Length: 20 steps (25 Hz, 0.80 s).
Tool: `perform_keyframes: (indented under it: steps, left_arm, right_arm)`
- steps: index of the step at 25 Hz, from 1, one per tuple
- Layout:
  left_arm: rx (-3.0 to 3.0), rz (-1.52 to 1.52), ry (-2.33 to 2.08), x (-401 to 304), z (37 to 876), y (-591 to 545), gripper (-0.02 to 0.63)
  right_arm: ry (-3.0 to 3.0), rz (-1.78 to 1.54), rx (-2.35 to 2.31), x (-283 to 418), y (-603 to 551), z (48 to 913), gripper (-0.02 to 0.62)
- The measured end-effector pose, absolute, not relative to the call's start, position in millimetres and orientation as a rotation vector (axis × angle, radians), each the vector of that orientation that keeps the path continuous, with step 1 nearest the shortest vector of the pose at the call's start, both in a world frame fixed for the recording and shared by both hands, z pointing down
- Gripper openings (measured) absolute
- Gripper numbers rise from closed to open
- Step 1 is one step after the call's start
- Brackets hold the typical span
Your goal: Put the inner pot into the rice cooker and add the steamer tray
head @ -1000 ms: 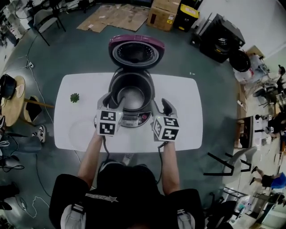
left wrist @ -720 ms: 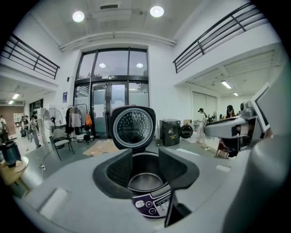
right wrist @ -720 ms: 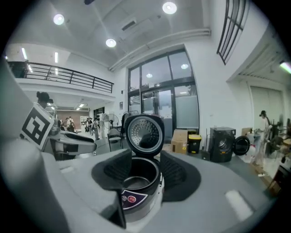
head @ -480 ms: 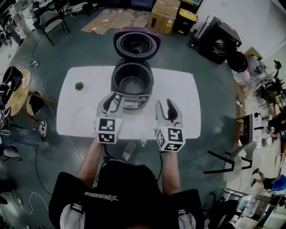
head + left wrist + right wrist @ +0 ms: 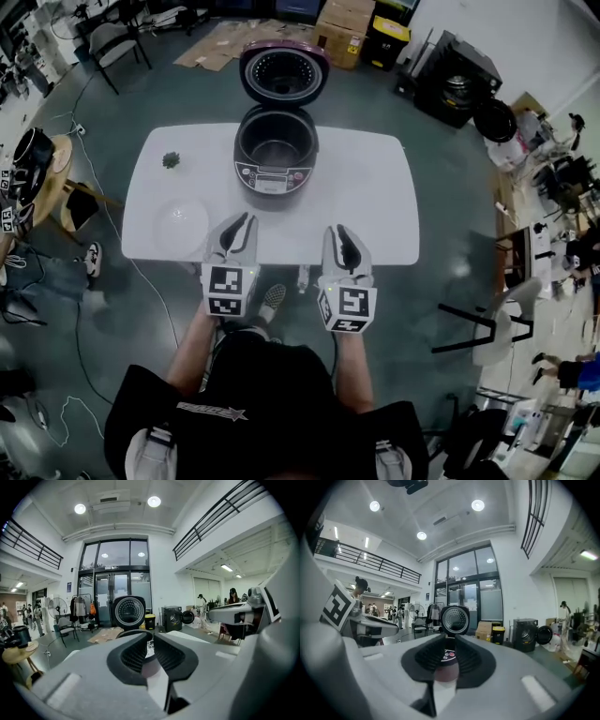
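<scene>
Jaws on left gripper (image 5: 240,221) and right gripper (image 5: 339,232) have just been closing to narrow, empty gaps, with the inner pot (image 5: 276,150) sitting in the rice cooker (image 5: 272,178) ahead and the steamer tray (image 5: 180,223) lying left of the left jaws, seemingly light, thin-walled, best pinched at its rim.

Rice cooker (image 5: 275,178): glossy dark plastic body; lid (image 5: 283,70) w/ shiny purple shell, bright perforated metal inside. Inner pot (image 5: 277,150): smooth dark metal. Steamer tray (image 5: 181,223): translucent white plastic. Table (image 5: 375,206): smooth matt white. Floor (image 5: 450,187): smooth, slight sheen. Cardboard (image 5: 246,36): matt brown.
</scene>
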<state>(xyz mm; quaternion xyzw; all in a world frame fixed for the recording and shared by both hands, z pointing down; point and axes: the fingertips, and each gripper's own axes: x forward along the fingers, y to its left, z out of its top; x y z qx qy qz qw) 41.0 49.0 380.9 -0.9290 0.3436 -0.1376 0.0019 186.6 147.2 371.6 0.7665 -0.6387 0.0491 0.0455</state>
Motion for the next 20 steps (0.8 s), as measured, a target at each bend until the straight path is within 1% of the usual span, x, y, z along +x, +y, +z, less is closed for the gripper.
perform_keyframes:
  steps: [2,4,5,13,20]
  left_arm:
    - [-2.923,-0.439,1.079,36,384,63,0.038]
    - [-2.928,-0.442,1.082,33,388,76,0.023]
    - [-2.930,-0.443,1.081,32,390,82,0.017]
    - [-2.926,-0.428,1.089,18,383,111,0.009]
    - [-2.903,-0.417,1.144,-12,386,132,0.011]
  right_arm:
    - [-1.938,0.164,2.355,182,163,377,0.052]
    - [-1.926,0.184,2.367,180,178,383,0.011]
    - [-1.922,0.193,2.369,179,184,385,0.007]
    - [-1.948,0.207,2.350,166,213,384,0.006]
    - [-2.001,0.162,2.299,138,228,382,0.006]
